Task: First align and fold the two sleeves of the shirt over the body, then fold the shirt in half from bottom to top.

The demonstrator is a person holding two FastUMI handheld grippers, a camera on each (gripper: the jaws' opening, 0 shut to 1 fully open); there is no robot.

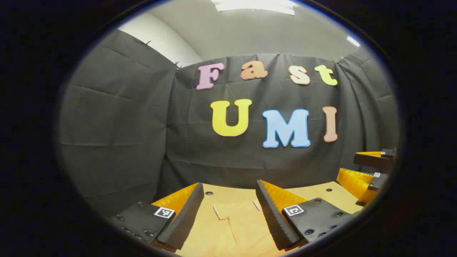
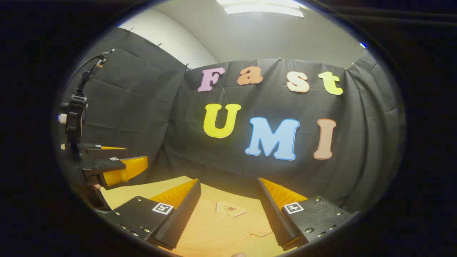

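In the left gripper view, the left tool (image 1: 230,210) stands with its two fingers spread wide apart and nothing between them; it grips nothing. Below and between those fingers lies the orange shirt (image 1: 232,225), spread flat on the tan surface (image 1: 321,194). The shirt's collar (image 1: 223,212) sits in the gap between the fingers, with the button placket running back from it toward the camera. Beyond the collar, small dark holes dot the bare surface. Farther off at the right edge of this view is the right tool (image 1: 375,171), held above the surface near the shirt's side, its fingers seemingly parted.

In the right gripper view, the right tool (image 2: 228,210) is likewise spread wide and holds nothing. The shirt (image 2: 221,228) lies beneath it, and the collar (image 2: 230,209) with its inner label shows between the fingers, a little beyond their tips. At the left edge of this view the left tool (image 2: 125,167) hovers above the surface (image 2: 142,189), with a cable rising from its body.

Behind everything hangs the black cloth wall (image 1: 142,125), and above it a pale ceiling with a light panel (image 1: 255,5).
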